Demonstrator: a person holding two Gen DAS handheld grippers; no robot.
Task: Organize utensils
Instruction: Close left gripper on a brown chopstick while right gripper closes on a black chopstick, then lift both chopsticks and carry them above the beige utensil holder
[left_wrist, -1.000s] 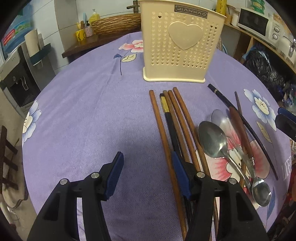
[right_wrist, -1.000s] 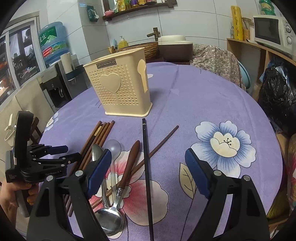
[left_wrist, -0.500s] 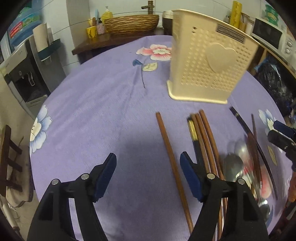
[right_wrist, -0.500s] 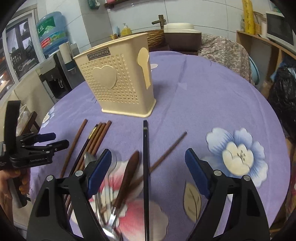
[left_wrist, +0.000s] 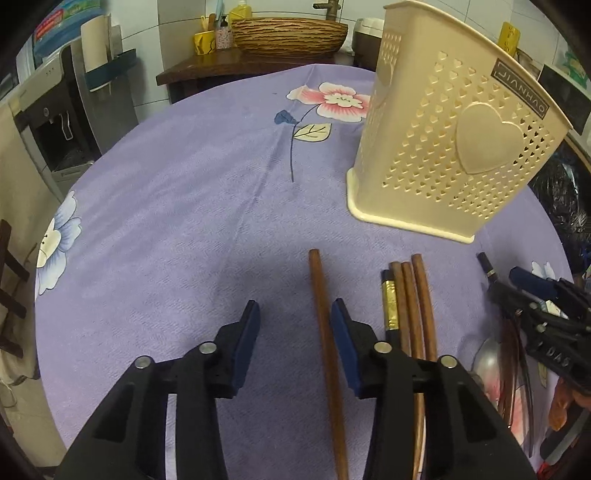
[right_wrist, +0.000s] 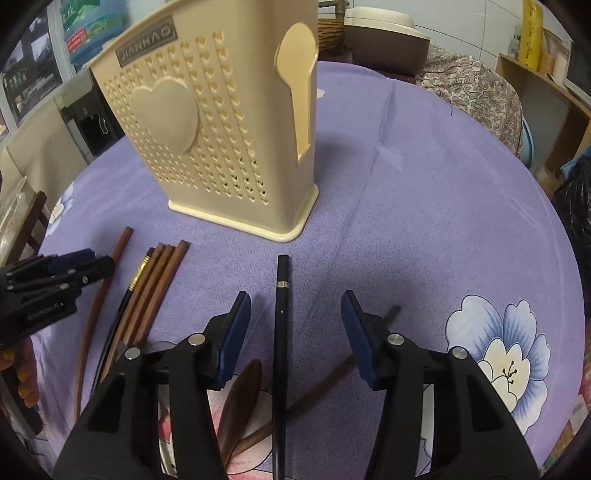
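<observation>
Left tongs (left_wrist: 294, 314) spread wide, straddling a lone brown chopstick (left_wrist: 325, 332) lying on the purple table (left_wrist: 166, 221); not gripping it. Right tongs (right_wrist: 295, 306) also spread, over a black chopstick (right_wrist: 281, 332) flat on the table. Cream utensil holder (right_wrist: 221, 122) stands upright just beyond; more chopsticks (right_wrist: 155, 288) bundled between, probably a spoon underneath, blurry.

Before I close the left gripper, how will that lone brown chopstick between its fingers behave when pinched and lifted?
The lone brown chopstick looks like stiff wood, so it likely won't flex. Its round, smooth shaft may roll on the purple tablecloth if a finger nudges it first. The left gripper straddles it near one end, so it will probably droop.
</observation>
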